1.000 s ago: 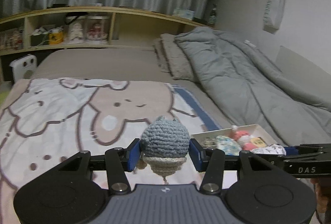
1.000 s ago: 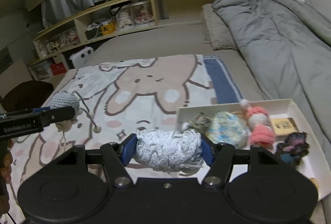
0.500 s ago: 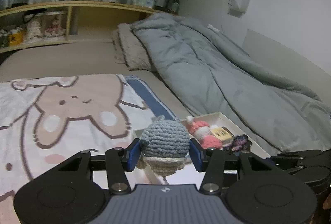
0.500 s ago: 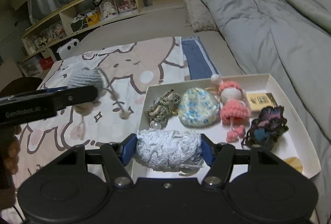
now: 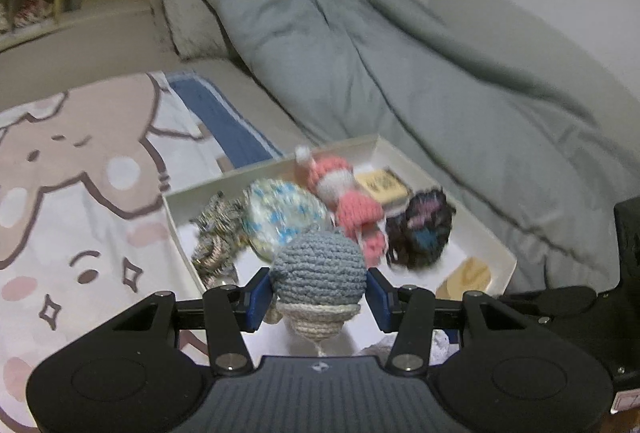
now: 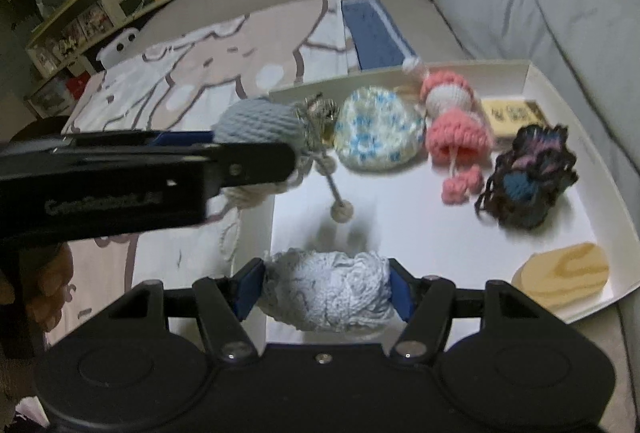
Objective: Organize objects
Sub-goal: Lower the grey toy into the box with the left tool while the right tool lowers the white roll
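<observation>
Now the left gripper [image 5: 318, 297] clamps a grey doll [image 5: 318, 271] over the tray [image 6: 600, 169]; the right gripper [image 6: 326, 291] grips white yarn [image 6: 328, 291].

Both wrist cameras look down along their fingers, close above the white tray [image 5: 505, 260] [image 6: 532, 73] on the bed; it is shared by both, though the left view seems motion-blurred.
</observation>
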{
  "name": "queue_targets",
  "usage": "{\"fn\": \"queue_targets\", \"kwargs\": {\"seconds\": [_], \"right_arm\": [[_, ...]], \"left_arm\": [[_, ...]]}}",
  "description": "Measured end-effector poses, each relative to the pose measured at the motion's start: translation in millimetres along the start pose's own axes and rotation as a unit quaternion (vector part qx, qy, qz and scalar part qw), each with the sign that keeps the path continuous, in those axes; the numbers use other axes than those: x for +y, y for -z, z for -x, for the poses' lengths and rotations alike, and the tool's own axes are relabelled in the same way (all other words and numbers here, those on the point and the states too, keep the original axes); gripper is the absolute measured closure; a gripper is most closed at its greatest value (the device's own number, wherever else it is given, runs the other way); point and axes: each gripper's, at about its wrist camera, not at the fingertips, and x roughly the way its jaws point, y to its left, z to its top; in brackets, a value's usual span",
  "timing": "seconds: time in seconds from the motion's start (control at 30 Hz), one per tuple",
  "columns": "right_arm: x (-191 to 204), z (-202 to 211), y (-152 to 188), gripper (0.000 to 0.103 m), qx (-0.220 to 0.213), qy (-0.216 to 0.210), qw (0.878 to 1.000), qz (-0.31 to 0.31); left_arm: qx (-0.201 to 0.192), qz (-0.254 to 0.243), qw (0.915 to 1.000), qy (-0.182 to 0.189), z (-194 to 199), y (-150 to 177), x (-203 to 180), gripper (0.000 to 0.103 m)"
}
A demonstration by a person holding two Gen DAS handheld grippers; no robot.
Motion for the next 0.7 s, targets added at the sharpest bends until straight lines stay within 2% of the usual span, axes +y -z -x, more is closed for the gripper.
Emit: {"fn": "queue_targets", "kwargs": {"seconds": [0.13, 0.27, 0.33, 0.37, 0.4, 0.43, 0.7], "right_arm": [[-1, -4, 1, 0.037, 0.012, -0.004, 1.000, -0.003], [-1, -6, 2, 0.036, 0.018, -0.009, 1.000, -0.002], [-2, -8, 2, 0.033, 0.023, -0.008, 1.000, -0.004], [-3, -9, 2, 0.026, 0.026, -0.008, 1.000, -0.007], [-4, -9, 2, 0.022, 0.027, -0.007, 1.000, -0.011], [-4, -9, 2, 0.018, 0.026, -0.005, 1.000, -0.013], [-6, -4, 0, 0.018, 0.017, -0.004, 1.000, -0.015]], "left_arm": [[0.033, -0.015, 0.9993, -0.007, -14, 0, -3, 0.052], [0.042, -0.018, 0.9989, -0.012, -20, 2, -2, 0.051], [0.041, -0.009, 0.9989, -0.020, -22, 2, -1, 0.040], [0.041, -0.004, 0.9988, -0.027, -22, 2, -1, 0.031], [0.039, -0.001, 0.9988, -0.031, -22, 2, 0, 0.029], [0.039, 0.001, 0.9987, -0.032, -22, 1, -1, 0.029], [0.037, 0.001, 0.9988, -0.032, -18, -2, -6, 0.029]]}}
